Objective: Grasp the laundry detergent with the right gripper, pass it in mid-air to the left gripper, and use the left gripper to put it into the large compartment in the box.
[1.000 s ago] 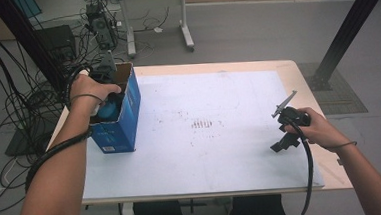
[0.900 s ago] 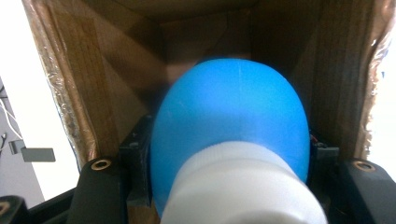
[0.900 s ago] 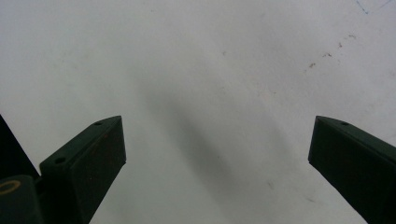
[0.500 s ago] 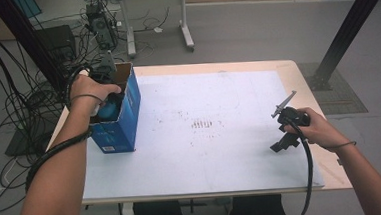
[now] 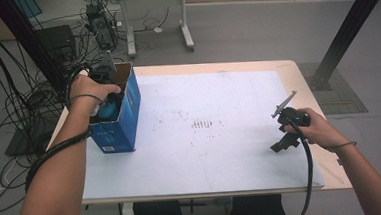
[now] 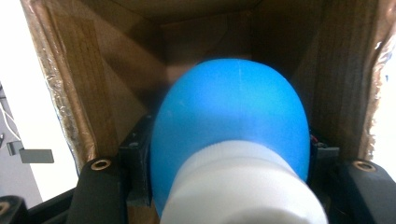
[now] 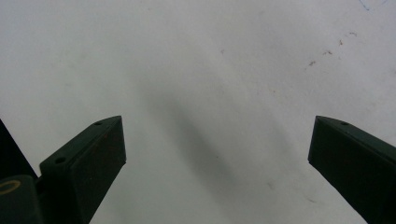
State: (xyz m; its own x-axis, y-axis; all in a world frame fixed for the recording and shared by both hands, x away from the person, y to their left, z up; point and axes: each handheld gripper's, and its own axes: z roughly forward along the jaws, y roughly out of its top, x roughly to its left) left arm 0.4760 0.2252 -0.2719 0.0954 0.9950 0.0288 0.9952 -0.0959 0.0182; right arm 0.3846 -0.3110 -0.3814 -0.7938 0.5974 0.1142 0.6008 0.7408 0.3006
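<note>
The jaws of the left gripper (image 6: 229,186) are closed against the two sides of a blue bottle with a white cap (image 6: 231,140), pressing on its rounded body just past the cap, while the right gripper (image 7: 217,172) stands wide open with nothing between its jaws, held over the bare white table mat (image 7: 196,60).

In the high view the left hand (image 5: 89,88) reaches down into the open top of a blue cardboard box (image 5: 124,119) at the left edge of the table (image 5: 216,68) — the bottle (image 5: 109,108) shows as a patch of blue inside the opening. The left gripper view looks along the bottle into the box's brown inner walls (image 6: 93,79), which stand close on either side of it. Whether the bottle rests on the box floor or hangs clear of it cannot be told.

The bottle looks like smooth plastic: probably light, fairly stiff but with some give, and slippery on its curved flanks. The hold across the widest part near the shoulder seems sound — a grip on the tapering dome would likely slide off. The narrow box leaves little room for the jaws to spread.

The right hand (image 5: 315,127) rests near the table's right edge, well apart from the box.
</note>
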